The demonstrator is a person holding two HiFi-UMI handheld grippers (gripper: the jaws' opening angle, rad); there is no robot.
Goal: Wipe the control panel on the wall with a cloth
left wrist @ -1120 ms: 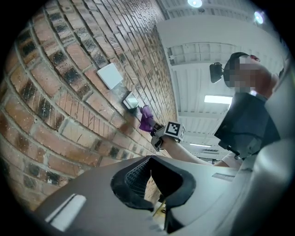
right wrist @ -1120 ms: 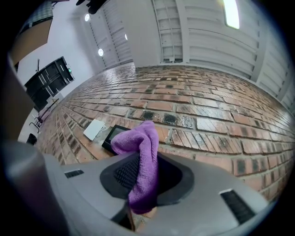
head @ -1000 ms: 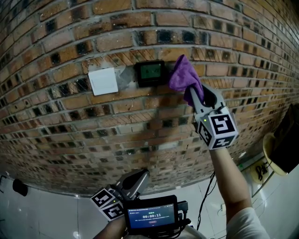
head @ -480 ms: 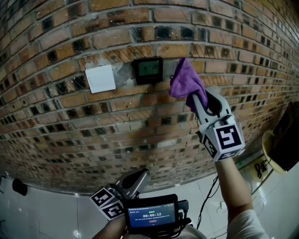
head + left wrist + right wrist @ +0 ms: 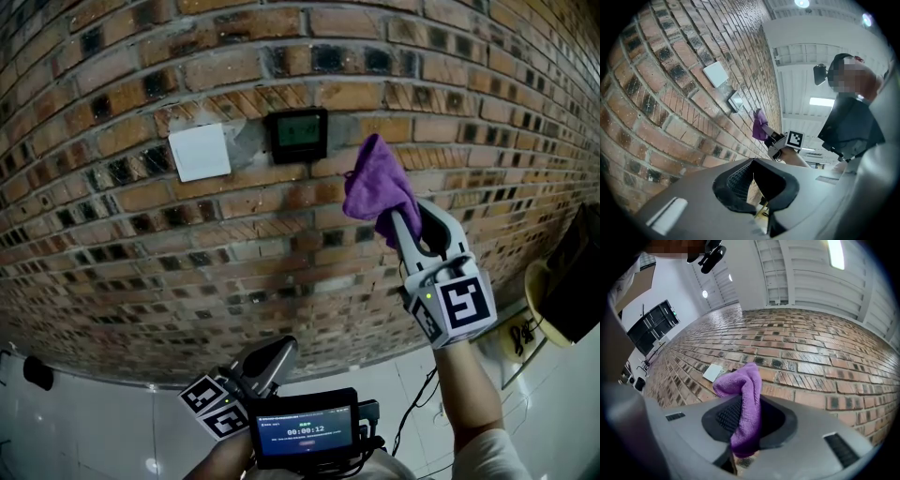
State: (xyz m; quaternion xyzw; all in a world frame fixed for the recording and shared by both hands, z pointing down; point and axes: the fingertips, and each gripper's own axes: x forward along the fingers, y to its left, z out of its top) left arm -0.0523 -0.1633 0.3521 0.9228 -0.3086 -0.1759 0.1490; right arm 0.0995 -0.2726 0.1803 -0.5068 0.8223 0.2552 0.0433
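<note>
A small dark control panel (image 5: 298, 134) with a greenish screen is set in the brick wall (image 5: 141, 244), next to a white switch plate (image 5: 200, 152). My right gripper (image 5: 392, 223) is shut on a purple cloth (image 5: 378, 187), held below and to the right of the panel and apart from it. In the right gripper view the cloth (image 5: 745, 399) hangs between the jaws and covers most of the panel; the white plate (image 5: 712, 372) shows to its left. My left gripper (image 5: 281, 353) stays low by the wall's foot, shut and empty. From the left gripper view the panel (image 5: 736, 100) and the cloth (image 5: 760, 126) sit far up the wall.
A timer screen (image 5: 306, 430) is mounted close under my chest. A yellowish round object (image 5: 542, 309) and a dark box (image 5: 579, 272) stand at the right by the wall. A black item (image 5: 39, 373) lies on the glossy white floor at the left.
The right gripper with the cloth has drawn down and to the right, off the panel's right edge that it touched a second ago. The left gripper has stayed put.
</note>
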